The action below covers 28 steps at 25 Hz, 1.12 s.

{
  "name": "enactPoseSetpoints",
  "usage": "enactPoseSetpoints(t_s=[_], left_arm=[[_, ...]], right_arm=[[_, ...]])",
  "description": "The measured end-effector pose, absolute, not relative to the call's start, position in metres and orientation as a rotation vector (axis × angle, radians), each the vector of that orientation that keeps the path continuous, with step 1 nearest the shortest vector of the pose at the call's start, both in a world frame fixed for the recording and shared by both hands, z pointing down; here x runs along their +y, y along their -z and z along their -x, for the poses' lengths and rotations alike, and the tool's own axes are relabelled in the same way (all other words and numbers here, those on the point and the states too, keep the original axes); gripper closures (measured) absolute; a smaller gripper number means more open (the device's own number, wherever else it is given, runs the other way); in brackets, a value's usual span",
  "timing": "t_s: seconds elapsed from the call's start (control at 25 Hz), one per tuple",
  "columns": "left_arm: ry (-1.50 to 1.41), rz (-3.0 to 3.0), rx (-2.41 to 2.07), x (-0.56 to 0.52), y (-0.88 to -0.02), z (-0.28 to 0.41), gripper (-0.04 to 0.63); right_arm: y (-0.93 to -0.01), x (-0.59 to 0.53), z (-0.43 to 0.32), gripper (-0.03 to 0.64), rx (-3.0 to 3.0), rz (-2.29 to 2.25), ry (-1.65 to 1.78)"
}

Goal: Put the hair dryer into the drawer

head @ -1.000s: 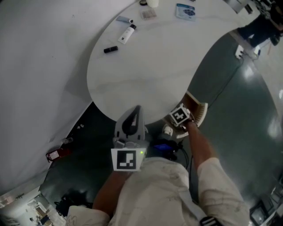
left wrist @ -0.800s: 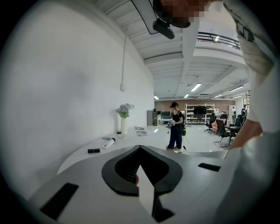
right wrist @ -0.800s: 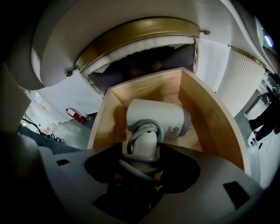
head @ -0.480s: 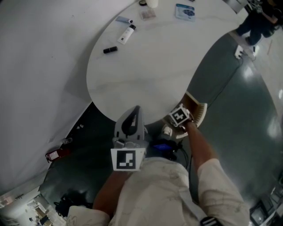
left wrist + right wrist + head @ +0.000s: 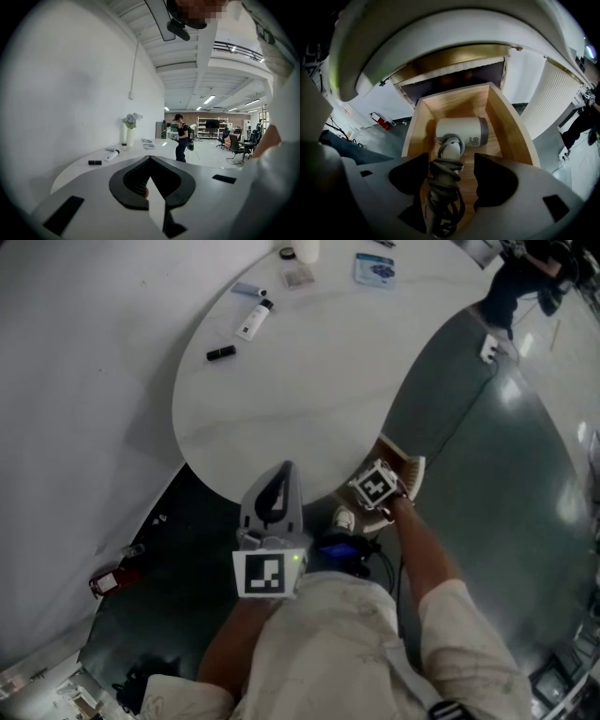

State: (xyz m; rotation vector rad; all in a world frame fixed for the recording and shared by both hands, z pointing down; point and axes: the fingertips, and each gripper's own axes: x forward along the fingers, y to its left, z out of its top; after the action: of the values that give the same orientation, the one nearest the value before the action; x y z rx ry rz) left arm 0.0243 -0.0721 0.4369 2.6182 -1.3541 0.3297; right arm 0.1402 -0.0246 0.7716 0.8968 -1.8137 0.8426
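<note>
Looks like the hair dryer (image 5: 459, 131) is lying in the open drawer (image 5: 512, 133) under the bench (image 5: 309, 381), so the right gripper (image 5: 451, 177) has just been opening, jaws clear of the cord-wrapped handle between them, while the left gripper (image 5: 150, 187) idles clenched on nothing.

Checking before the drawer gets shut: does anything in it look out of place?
Nothing stands out: the hair dryer lies inside the wooden drawer, its cord wound tidily round the handle.
</note>
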Motion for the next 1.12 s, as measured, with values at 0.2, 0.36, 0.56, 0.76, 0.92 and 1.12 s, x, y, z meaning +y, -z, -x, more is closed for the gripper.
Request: enactPoseSetpoints(t_s=[0.2, 0.36, 0.56, 0.76, 0.92, 1.12], left_arm=[[-0.291, -2.635, -1.328, -0.071, -0.434, -0.031, 0.594], [-0.276, -2.646, -1.302, -0.071, -0.433, -0.034, 0.594], [-0.255, -2.662, -1.279, -0.074, -0.431, -0.037, 0.594], [-0.246, -2.671, -1.259, -0.073, -0.429, -0.037, 0.594], [-0.217, -2.698, -1.255, -0.078, -0.427, -0.036, 0.594], [-0.200, -2.735, -1.241, -0.083, -0.424, -0.039, 0.594]], right_arm=[[-0.756, -0.015, -0.151, 0.322, -1.794, -0.914, -0.841], [-0.739, -0.009, -0.155, 0.322, -1.799, -0.928, -0.839], [-0.704, -0.011, -0.157, 0.322, -1.850, -1.015, -0.809], [-0.662, -0.008, -0.158, 0.322, -1.921, -1.101, -0.800], [-0.626, -0.011, -0.169, 0.322, -1.972, -1.225, -0.775], [-0.567, -0.023, -0.182, 0.322, -2.026, -1.426, -0.658]])
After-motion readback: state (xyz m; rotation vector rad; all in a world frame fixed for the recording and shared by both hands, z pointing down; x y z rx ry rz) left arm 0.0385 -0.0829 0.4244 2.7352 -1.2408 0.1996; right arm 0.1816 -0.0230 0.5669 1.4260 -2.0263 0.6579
